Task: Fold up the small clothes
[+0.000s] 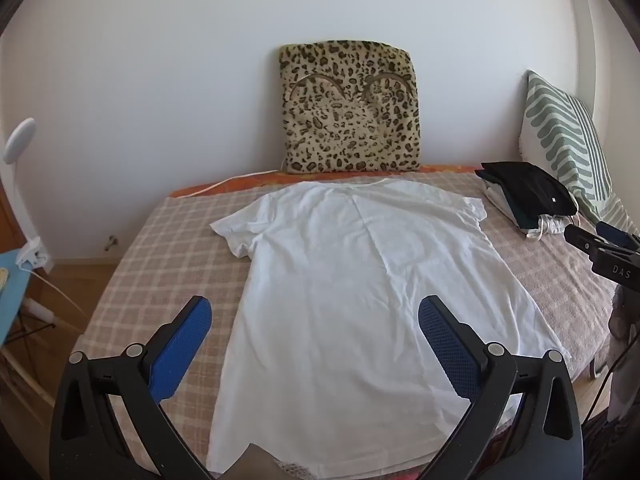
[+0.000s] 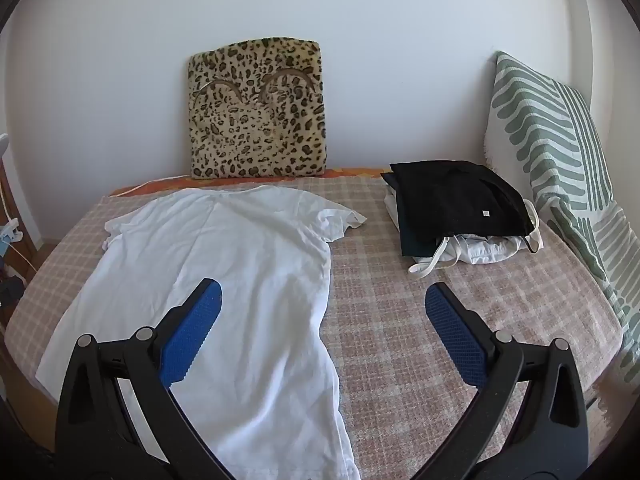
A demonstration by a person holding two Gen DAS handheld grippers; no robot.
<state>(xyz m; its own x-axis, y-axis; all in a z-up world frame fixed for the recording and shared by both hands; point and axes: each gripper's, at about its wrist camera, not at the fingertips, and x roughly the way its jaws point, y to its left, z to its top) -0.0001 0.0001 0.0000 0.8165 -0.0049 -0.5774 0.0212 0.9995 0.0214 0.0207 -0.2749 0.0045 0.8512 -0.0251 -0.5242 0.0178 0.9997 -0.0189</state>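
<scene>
Both grippers wide-jawed — white T-shirt (image 1: pixel 352 280) flat, ungripped.

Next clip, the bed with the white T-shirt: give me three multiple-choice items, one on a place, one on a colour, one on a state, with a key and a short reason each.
1. Where is the pile of folded clothes?
A. On the T-shirt
B. Right of the T-shirt, by the striped pillow
C. On the floor

2. What colour is the pile's top garment?
A. Black
B. Red
C. Yellow

3. How does the T-shirt lie?
A. Folded in half
B. Rolled up
C. Spread flat, unfolded

Key:
1 B: the pile sits on the checked bedcover beside the striped pillow, apart from the shirt.
2 A: a black garment tops it.
3 C: both sleeves and the hem lie open; the left gripper and right gripper are open and empty.
</scene>
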